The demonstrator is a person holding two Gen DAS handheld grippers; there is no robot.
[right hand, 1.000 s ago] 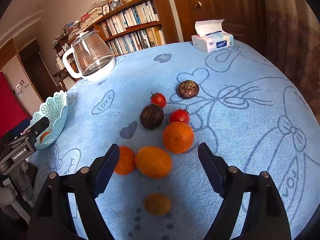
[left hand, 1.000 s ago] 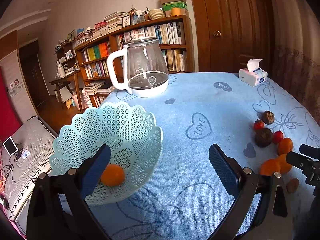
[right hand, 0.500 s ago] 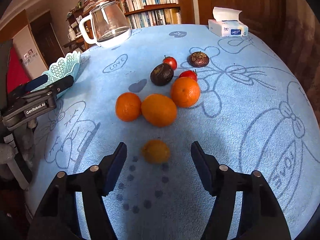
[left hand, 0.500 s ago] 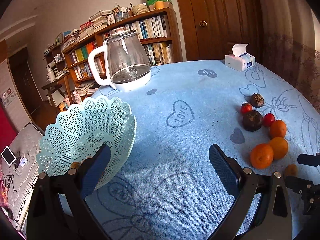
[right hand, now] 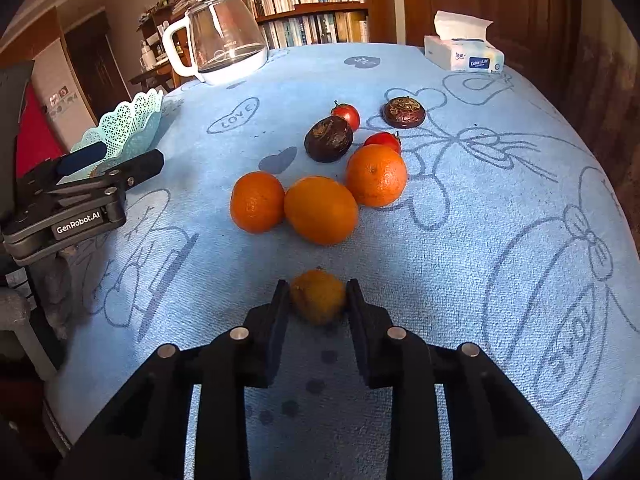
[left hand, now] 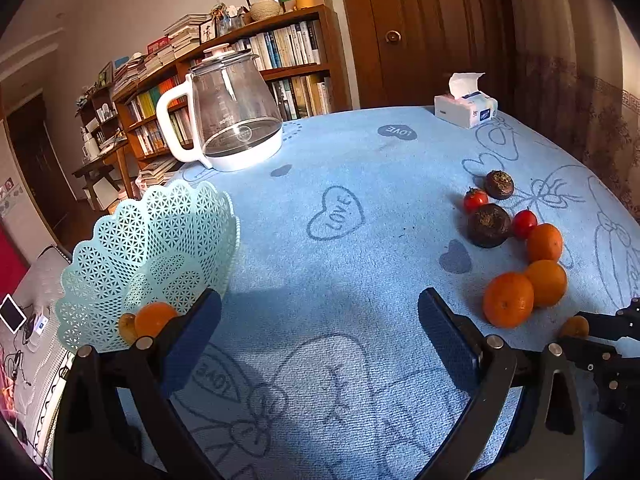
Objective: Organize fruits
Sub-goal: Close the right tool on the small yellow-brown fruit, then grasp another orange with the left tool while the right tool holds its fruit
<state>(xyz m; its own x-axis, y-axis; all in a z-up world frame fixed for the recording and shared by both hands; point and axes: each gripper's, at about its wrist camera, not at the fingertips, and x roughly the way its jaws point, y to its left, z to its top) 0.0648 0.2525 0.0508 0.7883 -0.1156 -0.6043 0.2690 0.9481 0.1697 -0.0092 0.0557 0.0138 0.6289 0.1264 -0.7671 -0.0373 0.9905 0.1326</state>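
The right fingers (right hand: 280, 312), wide apart a moment ago, now pinch the small fruit (right hand: 318, 296) near the table's (right hand: 500, 208) front edge — ready to lift toward the basket (left hand: 160, 240) at the left edge — while the left gripper (left hand: 320, 328) hangs spread and empty.

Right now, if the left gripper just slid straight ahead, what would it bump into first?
Probably nothing soon: the open left gripper points over bare blue tablecloth. The basket sits off to its left and the oranges to its right. Depth is hard to judge.
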